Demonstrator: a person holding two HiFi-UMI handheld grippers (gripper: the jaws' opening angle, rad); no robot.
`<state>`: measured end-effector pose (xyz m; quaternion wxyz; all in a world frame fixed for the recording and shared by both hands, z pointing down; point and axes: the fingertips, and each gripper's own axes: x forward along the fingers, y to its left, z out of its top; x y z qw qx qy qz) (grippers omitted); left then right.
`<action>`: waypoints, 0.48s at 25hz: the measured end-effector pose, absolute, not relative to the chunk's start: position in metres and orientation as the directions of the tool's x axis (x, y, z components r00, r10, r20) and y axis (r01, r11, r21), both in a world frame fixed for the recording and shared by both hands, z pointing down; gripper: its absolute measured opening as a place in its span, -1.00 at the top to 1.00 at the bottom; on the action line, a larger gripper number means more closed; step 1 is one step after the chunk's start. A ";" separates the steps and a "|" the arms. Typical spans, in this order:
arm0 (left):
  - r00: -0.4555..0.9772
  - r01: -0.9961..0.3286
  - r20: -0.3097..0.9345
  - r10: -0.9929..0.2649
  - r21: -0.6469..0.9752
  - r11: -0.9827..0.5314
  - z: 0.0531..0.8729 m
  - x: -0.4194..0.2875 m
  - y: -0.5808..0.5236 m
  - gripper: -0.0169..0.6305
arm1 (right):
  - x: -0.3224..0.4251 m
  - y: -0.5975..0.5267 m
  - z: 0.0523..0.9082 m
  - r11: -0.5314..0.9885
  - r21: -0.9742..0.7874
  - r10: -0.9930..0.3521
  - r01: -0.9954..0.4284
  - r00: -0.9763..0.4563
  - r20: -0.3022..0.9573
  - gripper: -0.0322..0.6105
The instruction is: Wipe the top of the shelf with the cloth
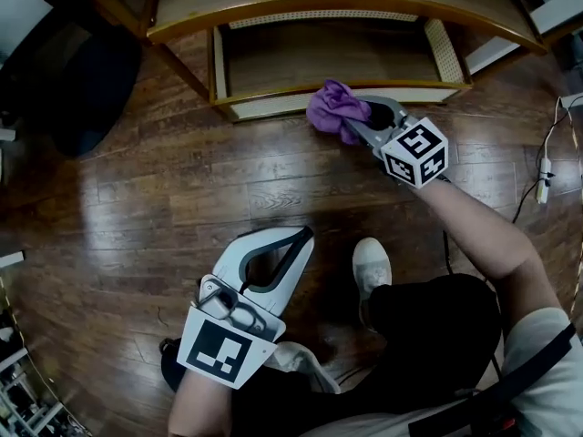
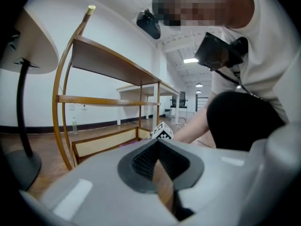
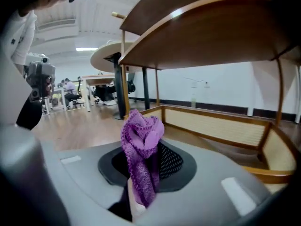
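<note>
Right now the right gripper (image 1: 361, 116) is clamping a crumpled purple knitted cloth (image 1: 333, 106). In the right gripper view its jaws are pressing together on the fabric. A bunched fold is standing up above the dark ribbed pads and a strip is trailing down through the slit between them.

From the head view, the cloth is sitting low at the front of the curved light-brown wooden shelf (image 1: 319, 9). It is overlapping the pale front rail of the bottom, cane-sided tier. Whether it is touching that rail I cannot tell. The shelf's top board is lying farther back in that view. In the right gripper view both rounded boards are looming overhead, so the cloth is being held well below the top surface.

The left gripper (image 1: 301, 238) is pointing out over the dark glossy wooden plank floor (image 1: 173, 185), well apart from the shelf. Its white jaws are meeting tip to tip and forming a closed loop. In the left gripper view nothing is lying between them, and only a narrow wedge of brown floor is showing through the slit.

The black-and-white marker cube (image 1: 415, 151) is riding on the right gripper just behind the cloth. A white shoe (image 1: 371, 267) is resting on the floor between the two grippers.
</note>
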<state>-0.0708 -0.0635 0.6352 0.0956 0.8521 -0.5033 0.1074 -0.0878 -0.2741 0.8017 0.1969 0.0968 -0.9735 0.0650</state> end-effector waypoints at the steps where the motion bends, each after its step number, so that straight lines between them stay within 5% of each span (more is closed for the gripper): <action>1: 0.462 -0.883 0.283 -0.840 0.058 -0.466 0.635 -0.072 -0.061 0.88 | -0.112 -0.258 0.809 0.981 -0.098 -0.119 -0.170 -0.912 0.393 0.63; 12: 0.416 -0.906 0.308 -0.856 0.054 -0.420 0.639 -0.094 -0.041 0.88 | -0.273 -0.181 0.866 0.997 0.003 0.071 0.083 -0.877 0.476 0.63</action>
